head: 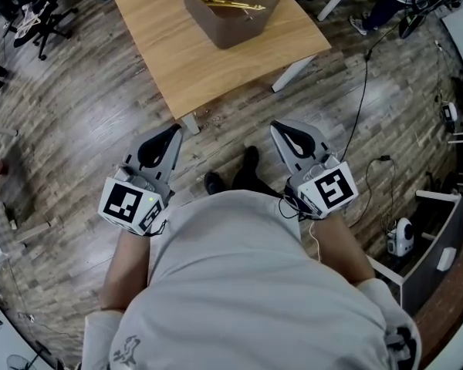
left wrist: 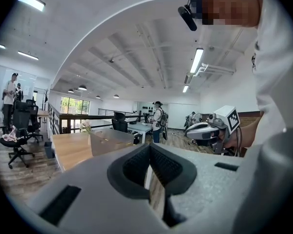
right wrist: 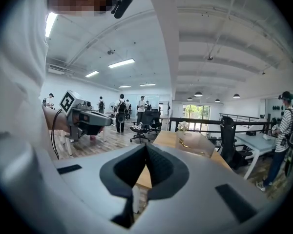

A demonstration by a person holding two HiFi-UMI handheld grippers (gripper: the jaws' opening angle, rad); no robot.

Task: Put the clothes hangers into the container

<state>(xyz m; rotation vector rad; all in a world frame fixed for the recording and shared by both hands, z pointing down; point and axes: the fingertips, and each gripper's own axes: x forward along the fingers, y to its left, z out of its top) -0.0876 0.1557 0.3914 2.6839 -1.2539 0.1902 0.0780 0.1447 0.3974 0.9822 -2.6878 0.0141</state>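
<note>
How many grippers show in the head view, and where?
2. The left gripper is at lower left, the right gripper at lower right, both held over the floor short of the table. None seems hidden.

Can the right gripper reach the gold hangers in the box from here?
Probably not: the right gripper, shut, is held near the person, with floor between it and the table bearing the box.

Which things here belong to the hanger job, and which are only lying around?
Job: container on the wooden table; gold hangers inside it; left hand-held gripper and right hand-held gripper, both shut, empty.
Lying about: office chair; black cable; white device.
</note>
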